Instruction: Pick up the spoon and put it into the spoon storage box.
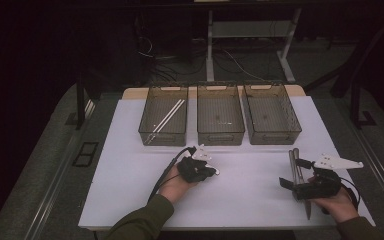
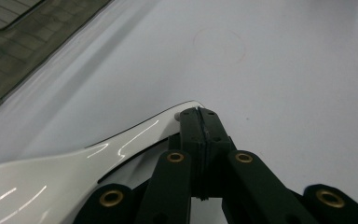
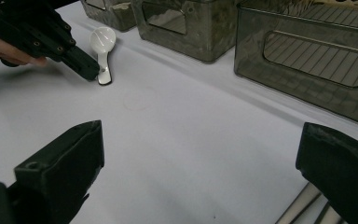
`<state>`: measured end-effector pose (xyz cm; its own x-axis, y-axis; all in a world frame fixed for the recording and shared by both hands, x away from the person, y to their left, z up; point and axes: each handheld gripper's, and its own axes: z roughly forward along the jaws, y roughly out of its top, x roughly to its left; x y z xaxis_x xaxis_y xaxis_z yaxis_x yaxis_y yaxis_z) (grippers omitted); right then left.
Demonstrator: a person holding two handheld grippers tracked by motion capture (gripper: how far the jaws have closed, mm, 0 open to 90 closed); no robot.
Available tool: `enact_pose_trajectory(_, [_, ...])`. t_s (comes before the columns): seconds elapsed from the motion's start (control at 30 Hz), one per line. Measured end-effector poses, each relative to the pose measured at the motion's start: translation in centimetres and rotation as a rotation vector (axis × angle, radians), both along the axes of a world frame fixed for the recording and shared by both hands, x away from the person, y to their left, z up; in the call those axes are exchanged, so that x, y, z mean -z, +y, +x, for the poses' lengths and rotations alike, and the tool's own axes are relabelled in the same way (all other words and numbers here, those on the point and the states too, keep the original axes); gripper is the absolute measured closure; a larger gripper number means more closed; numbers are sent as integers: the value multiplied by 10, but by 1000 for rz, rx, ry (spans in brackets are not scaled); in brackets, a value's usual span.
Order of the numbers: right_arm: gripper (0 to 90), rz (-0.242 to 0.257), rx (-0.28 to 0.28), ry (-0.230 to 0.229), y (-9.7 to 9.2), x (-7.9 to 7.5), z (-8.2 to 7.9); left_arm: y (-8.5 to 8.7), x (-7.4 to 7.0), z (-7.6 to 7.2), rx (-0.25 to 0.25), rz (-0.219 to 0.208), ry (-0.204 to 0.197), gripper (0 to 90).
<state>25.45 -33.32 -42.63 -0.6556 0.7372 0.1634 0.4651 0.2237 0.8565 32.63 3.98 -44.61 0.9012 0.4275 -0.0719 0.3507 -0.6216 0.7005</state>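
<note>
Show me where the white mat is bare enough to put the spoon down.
The widest bare patch of the white mat lies between the left gripper, shut on the white spoon, and the right gripper. The strip left of the left hand is bare too. It is crowded by the metal utensils and along the three bins.

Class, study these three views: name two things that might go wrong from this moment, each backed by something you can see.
1. The left gripper pinches the white spoon only at its handle tip, so the spoon may swing or slip out when lifted.
2. The open right gripper sits right beside the metal utensils; a careless move could knock them across the table.
</note>
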Motion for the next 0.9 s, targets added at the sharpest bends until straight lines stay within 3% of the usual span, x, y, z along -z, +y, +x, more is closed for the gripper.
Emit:
enact_pose_trajectory(0.37, [9, -2, -2, -1, 0, 0, 0, -13, 0, 15, -11, 4, -21, 890])
enact_pose_trajectory(0.67, [9, -4, -3, -2, 0, 0, 0, -18, 2, 27, -37, -12, -12, 890])
enact_pose_trajectory(0.9, [9, -4, -4, -1, 0, 0, 0, -7, -8, 28, -38, -60, -2, 864])
